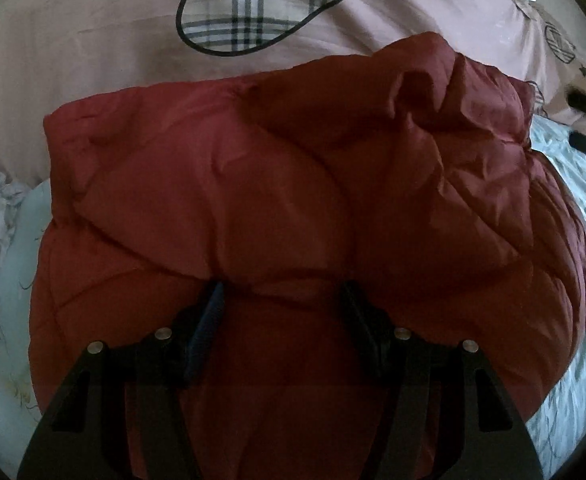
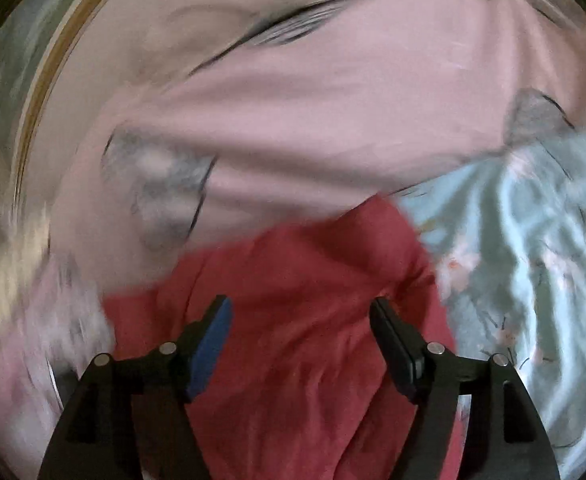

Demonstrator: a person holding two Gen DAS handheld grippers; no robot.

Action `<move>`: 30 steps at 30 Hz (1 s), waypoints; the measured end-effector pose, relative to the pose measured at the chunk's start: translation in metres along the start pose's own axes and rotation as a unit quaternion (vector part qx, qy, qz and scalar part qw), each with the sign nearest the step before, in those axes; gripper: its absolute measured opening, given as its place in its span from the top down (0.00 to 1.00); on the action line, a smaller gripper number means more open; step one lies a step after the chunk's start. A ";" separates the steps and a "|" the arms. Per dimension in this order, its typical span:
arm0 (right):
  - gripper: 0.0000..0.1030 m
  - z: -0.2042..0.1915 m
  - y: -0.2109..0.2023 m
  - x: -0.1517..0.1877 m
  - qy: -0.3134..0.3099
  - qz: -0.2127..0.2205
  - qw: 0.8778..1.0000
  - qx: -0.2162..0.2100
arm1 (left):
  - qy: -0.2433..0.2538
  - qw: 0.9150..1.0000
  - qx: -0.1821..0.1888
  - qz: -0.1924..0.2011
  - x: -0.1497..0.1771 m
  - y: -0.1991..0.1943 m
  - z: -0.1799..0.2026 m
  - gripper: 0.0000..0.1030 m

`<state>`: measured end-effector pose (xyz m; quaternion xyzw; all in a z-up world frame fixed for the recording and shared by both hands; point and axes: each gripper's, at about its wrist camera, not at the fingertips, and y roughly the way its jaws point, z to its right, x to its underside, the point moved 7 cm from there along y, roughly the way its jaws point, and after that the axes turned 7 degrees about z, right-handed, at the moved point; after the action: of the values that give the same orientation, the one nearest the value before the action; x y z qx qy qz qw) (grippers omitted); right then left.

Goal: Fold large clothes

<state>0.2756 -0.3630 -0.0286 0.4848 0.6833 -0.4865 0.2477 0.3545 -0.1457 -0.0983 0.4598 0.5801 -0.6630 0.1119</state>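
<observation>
So the red puffer jacket [image 1: 277, 200] is lying bunched up on the bed, partly on the pink duvet [image 1: 73, 40] and partly on the pale blue floral sheet [image 2: 533, 240]. Left gripper [image 1: 281, 292] and right gripper [image 2: 299, 306] both have jaws spread wide over the jacket, gripping nothing.

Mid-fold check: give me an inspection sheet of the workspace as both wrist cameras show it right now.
Surface: bed with a pale blue floral sheet and a pink cover with plaid heart patches.
Job's things: red quilted jacket, lying in a puffy, creased bundle across the sheet and cover.
Clutter: nothing seen.
Grippers: left gripper open, fingertips against the jacket; right gripper open above the jacket's edge, contact unclear in the blurred view.
Cables: nothing seen.
Surroundings: wooden edge at the left of the right wrist view; the rest is too blurred to tell.
</observation>
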 end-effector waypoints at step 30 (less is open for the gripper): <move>0.28 0.034 0.099 0.039 -0.007 -0.096 0.994 0.051 | -0.139 0.989 -0.038 -0.030 0.001 0.048 -0.127 0.40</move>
<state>0.3450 -0.3717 -0.1163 0.4255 0.6993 -0.5455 0.1799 0.4478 -0.0487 -0.1183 0.3415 0.5971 -0.7009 0.1887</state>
